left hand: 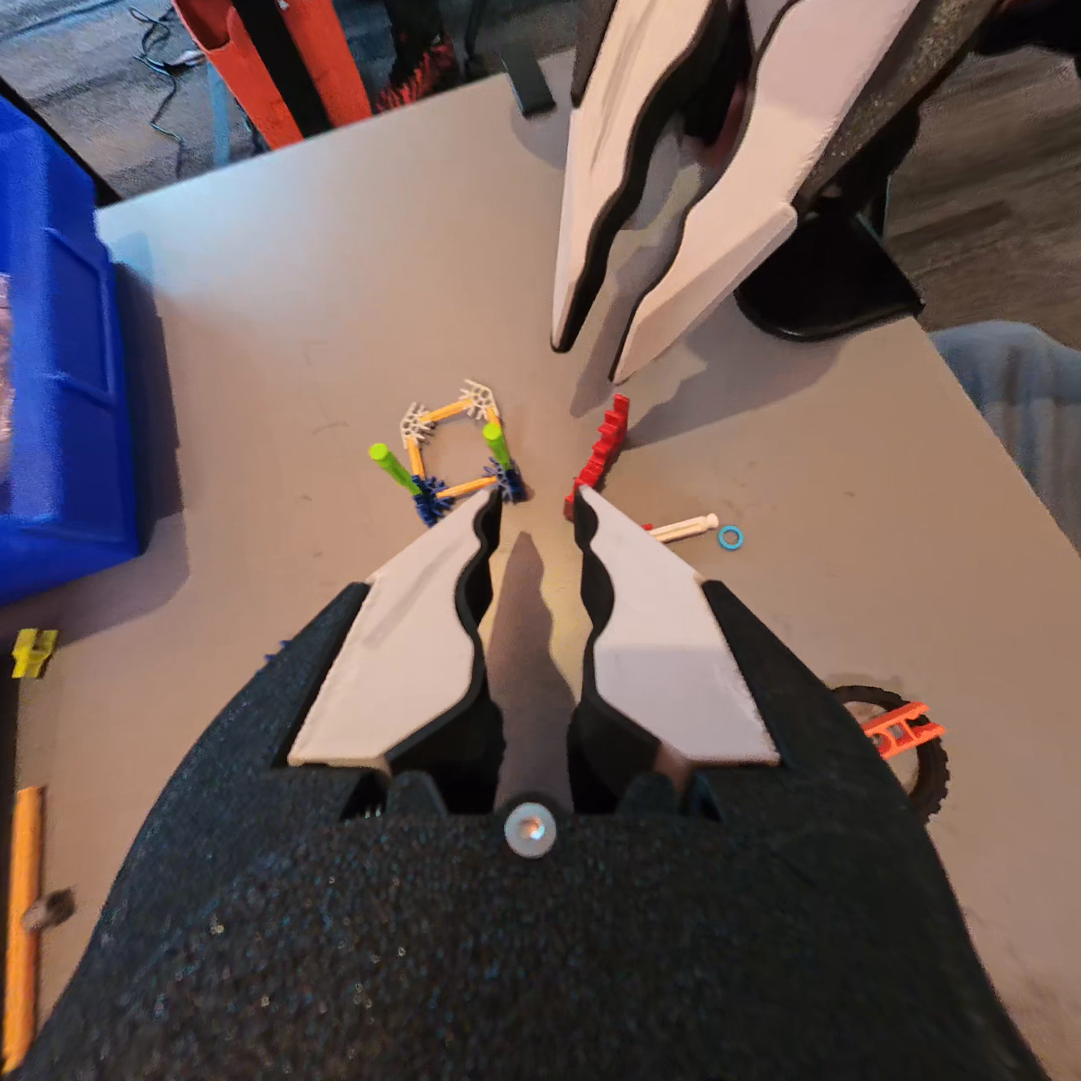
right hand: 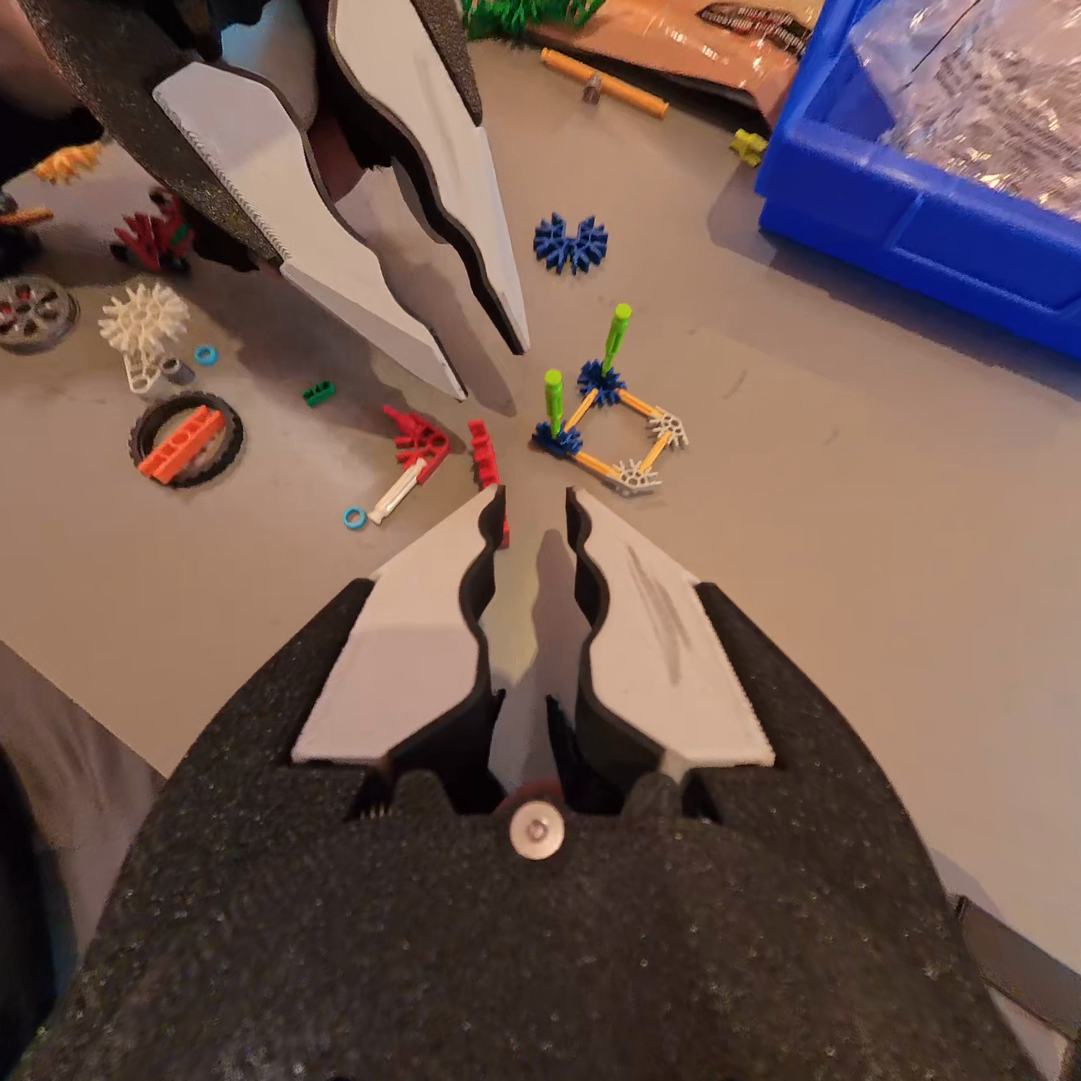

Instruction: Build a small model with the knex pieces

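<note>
Your left gripper (left hand: 535, 497) and right gripper (right hand: 535, 494) both hover with jaws spread and empty, flanking the red toothed piece (left hand: 602, 447) beside the square rod frame (right hand: 614, 436) on the table (left hand: 351, 263).

Blue bin (right hand: 912, 193) — red toothed strip (left hand: 602, 447), grey table (left hand: 362, 245).

On the table (right hand: 819, 585): two green rods (right hand: 615, 336), upright on two blue connectors (right hand: 601, 383) of a square frame with four yellow rods (right hand: 637, 403) and two grey connectors (right hand: 668, 430). Two loose blue connectors (right hand: 570, 243) lie beside each other. Two light-blue rings (right hand: 354, 517), one blue bin (right hand: 912, 199) at the table's edge, one black tyre (right hand: 186, 440), one long orange rod (right hand: 605, 82).
</note>
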